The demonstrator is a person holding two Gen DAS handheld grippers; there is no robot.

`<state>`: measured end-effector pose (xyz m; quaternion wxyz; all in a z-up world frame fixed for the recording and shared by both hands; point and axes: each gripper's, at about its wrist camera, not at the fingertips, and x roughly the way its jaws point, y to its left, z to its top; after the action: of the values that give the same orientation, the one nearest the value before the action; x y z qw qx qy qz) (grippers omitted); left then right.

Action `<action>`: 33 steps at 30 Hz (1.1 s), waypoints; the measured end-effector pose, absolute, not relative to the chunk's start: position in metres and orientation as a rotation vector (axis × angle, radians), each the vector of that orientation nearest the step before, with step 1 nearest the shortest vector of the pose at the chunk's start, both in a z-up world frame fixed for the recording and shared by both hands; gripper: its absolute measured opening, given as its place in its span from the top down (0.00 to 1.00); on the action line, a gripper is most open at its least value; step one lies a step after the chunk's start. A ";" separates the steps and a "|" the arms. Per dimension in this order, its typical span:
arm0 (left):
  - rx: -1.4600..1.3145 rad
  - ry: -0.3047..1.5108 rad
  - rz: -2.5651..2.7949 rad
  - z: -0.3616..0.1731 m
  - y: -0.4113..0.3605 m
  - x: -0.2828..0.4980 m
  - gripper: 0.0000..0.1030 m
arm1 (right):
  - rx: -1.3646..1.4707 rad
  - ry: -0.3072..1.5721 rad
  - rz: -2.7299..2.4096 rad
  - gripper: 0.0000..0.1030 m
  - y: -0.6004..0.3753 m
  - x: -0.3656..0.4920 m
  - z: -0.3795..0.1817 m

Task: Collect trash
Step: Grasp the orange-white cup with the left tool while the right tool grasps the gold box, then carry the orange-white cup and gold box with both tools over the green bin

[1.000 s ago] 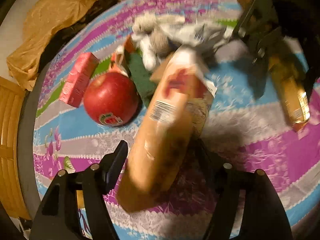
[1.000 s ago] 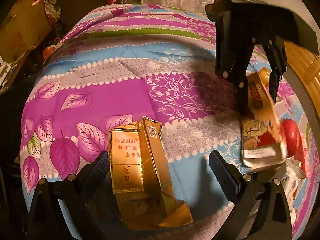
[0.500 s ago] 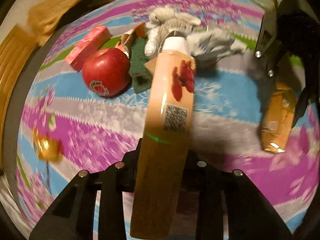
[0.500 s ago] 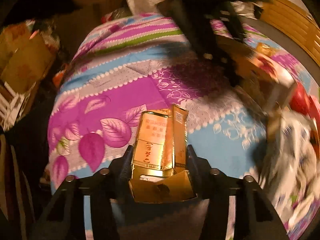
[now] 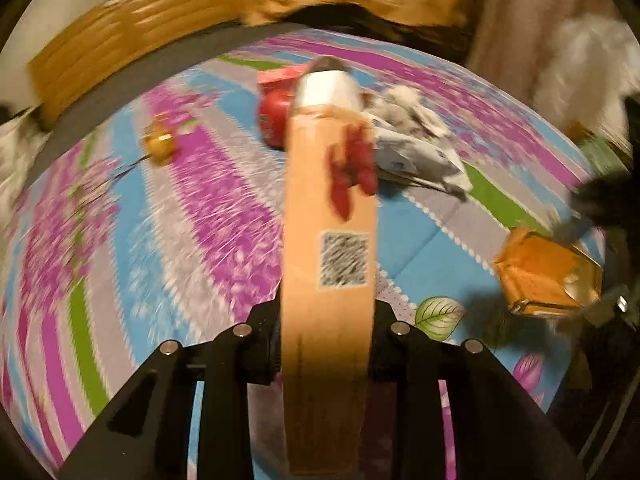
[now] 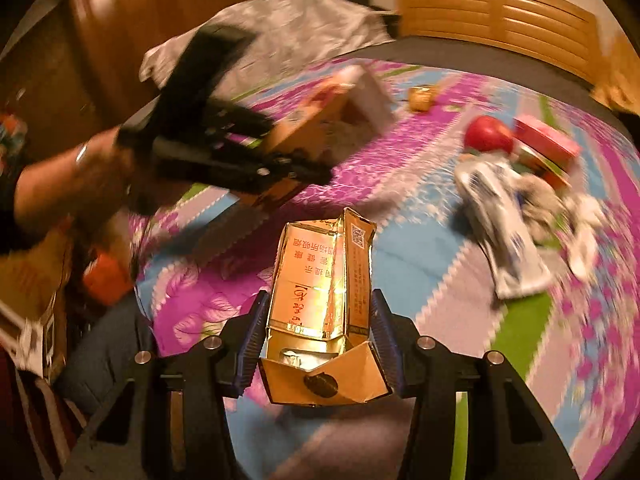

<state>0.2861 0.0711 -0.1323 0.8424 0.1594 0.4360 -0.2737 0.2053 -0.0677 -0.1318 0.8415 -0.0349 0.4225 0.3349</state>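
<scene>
Orange carton (image 5: 328, 264) clamped between left gripper (image 5: 326, 344) fingers; gold box (image 6: 320, 304) pinched by right gripper (image 6: 318, 336) fingers.

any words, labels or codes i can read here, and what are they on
Gold box held in the right tool: red Chinese print, upside down and too unclear to quote; a small square code near its top edge.
Tan carton held in the left tool: a square code, blurred; no words readable.
Apple: a sticker, too blurred to read.
</scene>
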 end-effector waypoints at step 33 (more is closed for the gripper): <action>-0.108 0.719 -0.367 -0.035 0.101 0.247 0.74 | 0.055 0.754 0.352 0.51 -0.140 0.132 -0.088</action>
<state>0.2466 0.1007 -0.0346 0.9183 -0.0524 0.3495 -0.1784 0.1324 -0.1403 -0.0882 0.9144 0.0265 0.3660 0.1710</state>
